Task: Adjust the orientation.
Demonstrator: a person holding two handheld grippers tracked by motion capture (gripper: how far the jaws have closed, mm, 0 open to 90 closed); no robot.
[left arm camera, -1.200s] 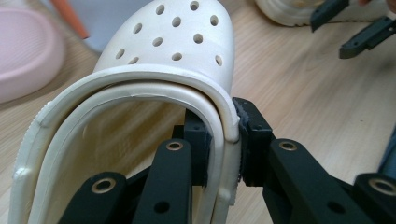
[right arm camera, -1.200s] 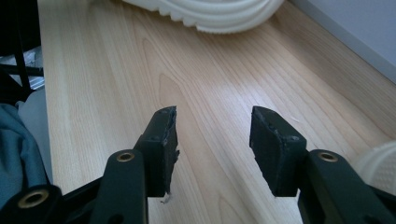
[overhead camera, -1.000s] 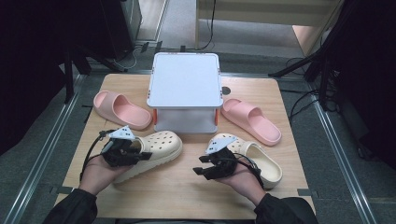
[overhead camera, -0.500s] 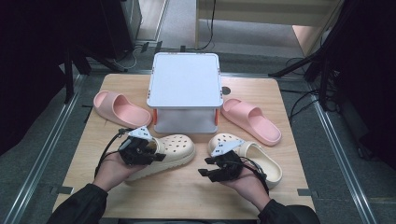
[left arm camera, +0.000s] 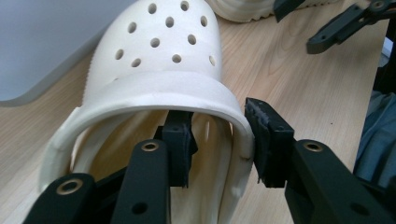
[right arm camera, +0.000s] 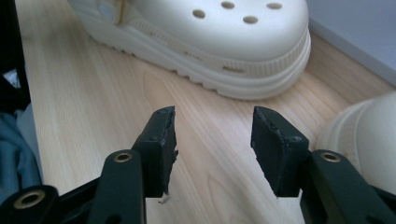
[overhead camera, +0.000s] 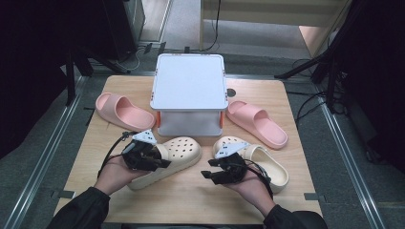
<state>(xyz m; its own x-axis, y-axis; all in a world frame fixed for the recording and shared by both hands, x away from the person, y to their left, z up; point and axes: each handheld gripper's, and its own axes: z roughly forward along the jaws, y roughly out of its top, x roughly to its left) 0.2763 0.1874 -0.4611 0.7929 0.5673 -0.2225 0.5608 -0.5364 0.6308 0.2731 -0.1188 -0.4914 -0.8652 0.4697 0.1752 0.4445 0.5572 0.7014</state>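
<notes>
- Where the left gripper (left arm camera: 219, 140) meets the cream perforated foam clog (overhead camera: 174, 155), straddles the heel-side rim of the opening: one black jaw inside the shoe, the other outside against the wall; gap narrowed to the rim's thickness; whether truly pinched cannot be told for sure, though both pads look in contact.
- Right gripper (right arm camera: 212, 140) parted to a middling width; grasps nothing; hovers over bare light wooden tabletop (right arm camera: 93, 93), just beside the second cream clog (overhead camera: 258, 162).
- Held clog: pale cream, smooth rounded toe cap dotted with round vent holes, ridged sole edge; sole-down on the table's near left, just in front of the white lidded plastic box (overhead camera: 189, 90).
- Long axis slanted across the table; toe toward the far right, near the box's front; heel toward the person's left hand (overhead camera: 114, 174).
- Second clog at near right; toe toward the box, heel toward the near right.
- Two pink foam slides (overhead camera: 122, 110) flanking the box, well apart.
</notes>
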